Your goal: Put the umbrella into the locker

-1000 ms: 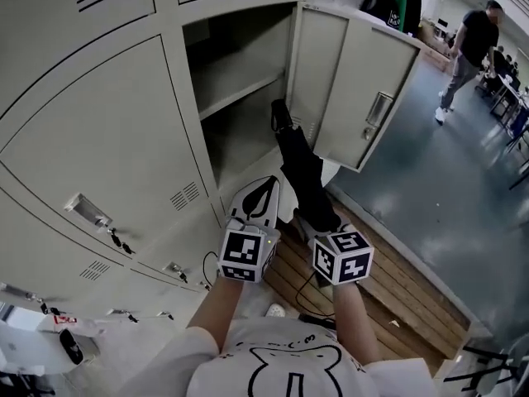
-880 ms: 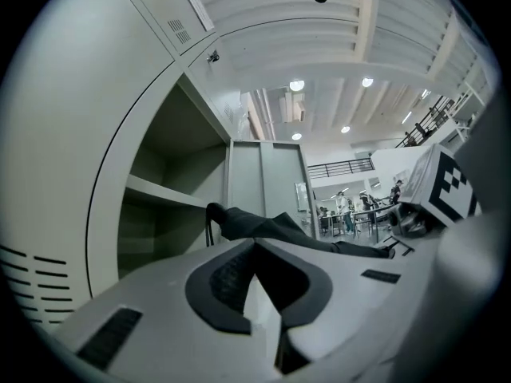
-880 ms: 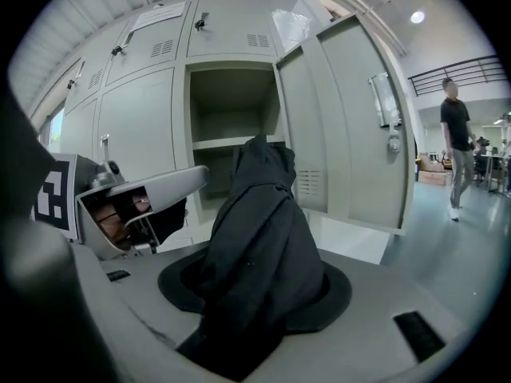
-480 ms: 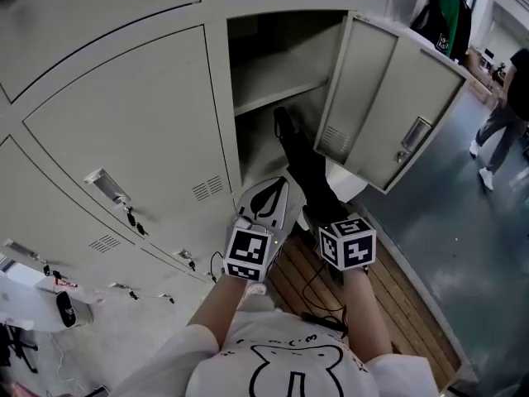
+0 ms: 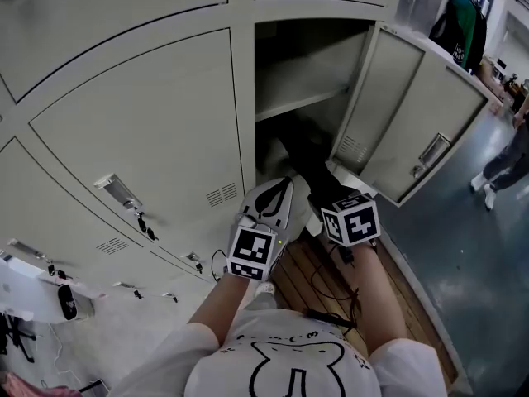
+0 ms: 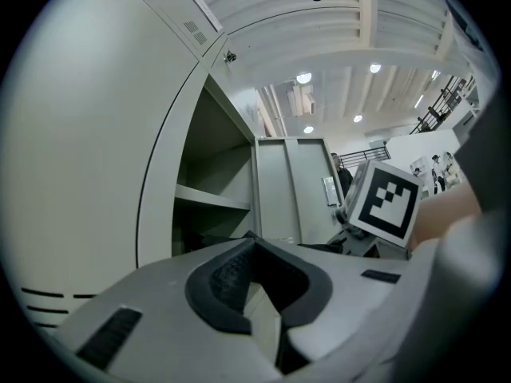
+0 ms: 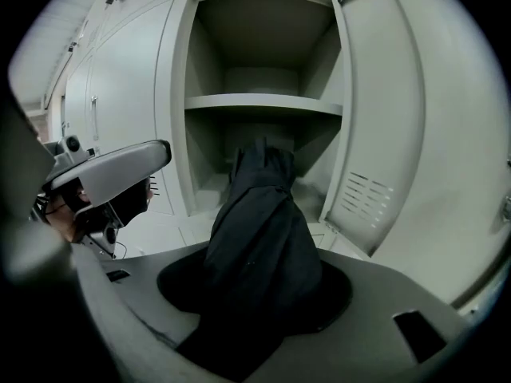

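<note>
One black umbrella [image 7: 259, 214], gripped by the right claw [image 7: 259, 309], pokes into one open locker [image 7: 204, 70]; the left claw [image 6: 252, 242] sits closed, empty.

A locker area beside a large work hall: beige steel lockers [image 5: 140, 122] fill the left wall, one door [image 5: 421, 131] swung open on a shelf [image 5: 302, 102]. Wooden boards [image 5: 302, 275] edge a polished grey floor [image 5: 471, 255]. Round ceiling lamps [image 6: 303, 78] glow high overhead, and a person [image 5: 504, 168] walks at far right.
</note>
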`<action>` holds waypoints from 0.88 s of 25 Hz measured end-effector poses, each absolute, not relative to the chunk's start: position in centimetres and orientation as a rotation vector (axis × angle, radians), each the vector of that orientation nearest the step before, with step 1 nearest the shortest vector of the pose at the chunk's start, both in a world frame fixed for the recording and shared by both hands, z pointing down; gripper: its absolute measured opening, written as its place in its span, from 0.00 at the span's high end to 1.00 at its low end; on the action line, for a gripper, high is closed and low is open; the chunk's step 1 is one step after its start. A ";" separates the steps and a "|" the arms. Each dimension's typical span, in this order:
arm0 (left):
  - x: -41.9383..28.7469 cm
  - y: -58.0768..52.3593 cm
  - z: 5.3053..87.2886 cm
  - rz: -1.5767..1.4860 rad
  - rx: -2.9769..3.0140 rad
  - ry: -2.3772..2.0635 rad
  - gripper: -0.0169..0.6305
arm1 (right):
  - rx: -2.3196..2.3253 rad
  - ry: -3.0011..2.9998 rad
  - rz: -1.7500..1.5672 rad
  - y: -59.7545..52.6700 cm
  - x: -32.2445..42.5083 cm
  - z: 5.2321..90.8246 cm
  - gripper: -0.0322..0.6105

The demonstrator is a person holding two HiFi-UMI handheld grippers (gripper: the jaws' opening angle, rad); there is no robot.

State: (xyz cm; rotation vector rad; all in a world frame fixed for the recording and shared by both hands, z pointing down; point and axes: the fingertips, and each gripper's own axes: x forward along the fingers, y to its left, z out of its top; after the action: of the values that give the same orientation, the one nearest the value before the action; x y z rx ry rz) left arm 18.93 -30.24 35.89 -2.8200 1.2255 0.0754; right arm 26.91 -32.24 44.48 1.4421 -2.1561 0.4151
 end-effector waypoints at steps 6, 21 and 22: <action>18.5 -31.4 35.7 0.056 -2.808 1.224 0.97 | 1.380 -2.114 0.497 -35.2 26.3 44.8 0.60; 17.3 -32.9 35.0 0.057 -2.777 1.228 0.97 | 1.245 -2.012 0.512 -41.7 23.4 46.1 0.58; 17.2 -33.0 35.1 0.055 -2.776 1.228 0.97 | 1.239 -2.002 0.513 -42.0 23.3 46.5 0.58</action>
State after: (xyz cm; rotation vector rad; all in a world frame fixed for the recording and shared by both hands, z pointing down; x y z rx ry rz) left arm 17.21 -32.97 35.06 -2.7760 1.2280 0.0549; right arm 23.33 -42.02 46.46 1.2392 -2.0020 0.5128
